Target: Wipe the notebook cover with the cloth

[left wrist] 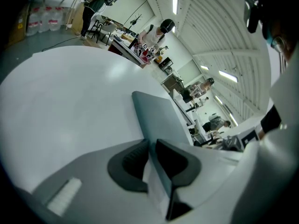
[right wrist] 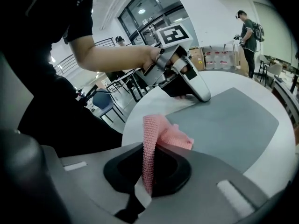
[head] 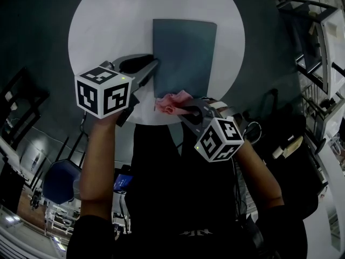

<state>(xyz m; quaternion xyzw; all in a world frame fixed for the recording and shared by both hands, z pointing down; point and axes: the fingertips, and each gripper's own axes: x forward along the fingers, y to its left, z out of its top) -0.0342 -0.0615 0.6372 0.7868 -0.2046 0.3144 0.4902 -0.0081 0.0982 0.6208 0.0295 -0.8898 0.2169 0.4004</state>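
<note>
A grey-blue notebook (head: 183, 55) lies flat on the round white table (head: 108, 26). My left gripper (head: 153, 69) is shut on the notebook's left edge, near its front corner. In the left gripper view that edge of the notebook (left wrist: 156, 115) runs in between the left gripper's (left wrist: 150, 146) jaws. My right gripper (head: 183, 111) is shut on a pink knitted cloth (head: 171, 102), which rests on the notebook's near corner by the table's front edge. The right gripper view shows the cloth (right wrist: 161, 134) drooping onto the cover (right wrist: 233, 125), with the left gripper (right wrist: 201, 96) beyond it.
The table's near rim is right under both grippers. A blue chair (head: 60, 179) stands on the floor at lower left, and metal shelving (head: 318, 47) at the right. People stand by desks far behind the table (left wrist: 154, 34).
</note>
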